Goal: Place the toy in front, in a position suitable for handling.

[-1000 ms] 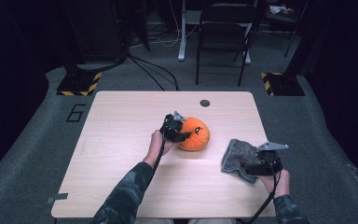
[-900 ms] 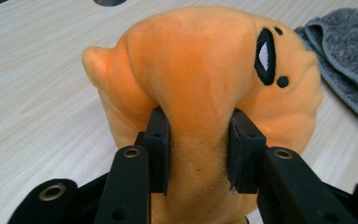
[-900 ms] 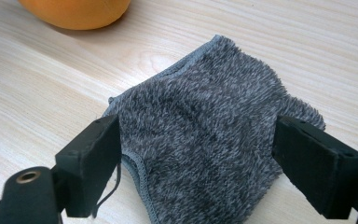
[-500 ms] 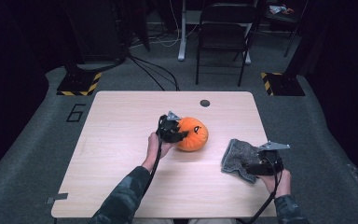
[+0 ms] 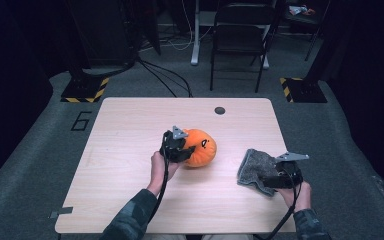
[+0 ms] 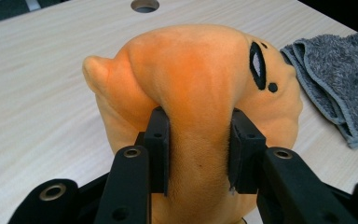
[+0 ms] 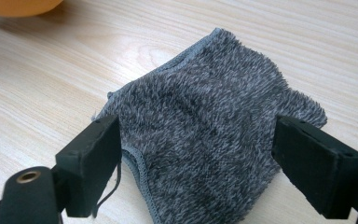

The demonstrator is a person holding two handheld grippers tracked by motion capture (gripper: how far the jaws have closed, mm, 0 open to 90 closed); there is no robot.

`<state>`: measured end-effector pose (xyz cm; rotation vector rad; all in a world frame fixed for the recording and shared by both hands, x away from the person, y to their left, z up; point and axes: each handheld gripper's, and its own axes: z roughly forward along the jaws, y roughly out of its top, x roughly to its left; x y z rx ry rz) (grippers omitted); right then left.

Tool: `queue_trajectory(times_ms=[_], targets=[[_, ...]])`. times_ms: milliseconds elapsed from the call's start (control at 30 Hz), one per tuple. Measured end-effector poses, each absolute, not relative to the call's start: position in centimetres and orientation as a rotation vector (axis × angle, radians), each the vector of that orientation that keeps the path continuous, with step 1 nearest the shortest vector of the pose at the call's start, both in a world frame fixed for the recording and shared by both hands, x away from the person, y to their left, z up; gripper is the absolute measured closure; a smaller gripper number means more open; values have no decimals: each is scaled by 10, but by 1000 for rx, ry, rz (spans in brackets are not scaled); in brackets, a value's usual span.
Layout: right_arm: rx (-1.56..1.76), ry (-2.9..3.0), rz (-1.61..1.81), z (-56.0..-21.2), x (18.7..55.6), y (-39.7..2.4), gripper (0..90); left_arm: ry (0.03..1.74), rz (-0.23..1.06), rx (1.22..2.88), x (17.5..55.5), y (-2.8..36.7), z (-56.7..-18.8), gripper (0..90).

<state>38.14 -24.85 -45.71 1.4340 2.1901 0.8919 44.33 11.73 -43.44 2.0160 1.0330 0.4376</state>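
While the left gripper [image 6: 198, 149] pinches a fold of the orange plush toy [image 6: 200, 93] at mid-table, the right gripper [image 7: 196, 163] rests open astride the grey towel [image 7: 209, 140], which lies right of the toy, nearer the right hand.

The left tool [image 5: 184, 148] has carried the pinched orange plush [image 5: 200, 147] slightly farther up the table.

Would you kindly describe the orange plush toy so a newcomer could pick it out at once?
On the light wooden table, near its middle, the left gripper is shut on the orange plush toy. It is round and bright orange with black stitched marks, unlike the flat grey towel to its right.
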Motion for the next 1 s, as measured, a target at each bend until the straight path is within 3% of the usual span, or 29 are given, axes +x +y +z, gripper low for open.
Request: queue_trajectory(times_ms=[333, 500, 567, 733, 833, 1000], targets=[[1394, 2223, 882, -458, 383, -246, 151, 1090, 424, 1942, 423, 98, -444, 646], [1397, 2221, 883, -460, 384, -246, 147, 1066, 459, 2004, 422, 89, -460, 618], [1407, 2231, 873, -461, 384, -247, 144, 1060, 443, 2000, 422, 91, -460, 565], [1419, 2224, 875, -462, 385, -247, 141, 1017, 417, 2007, 420, 106, -455, 327], [1416, 2223, 876, -461, 386, -245, 138, 1010, 415, 1994, 415, 123, -454, 250], [1413, 2233, 877, -461, 389, -241, 134, 1016, 424, 1985, 407, 157, -459, 217]])
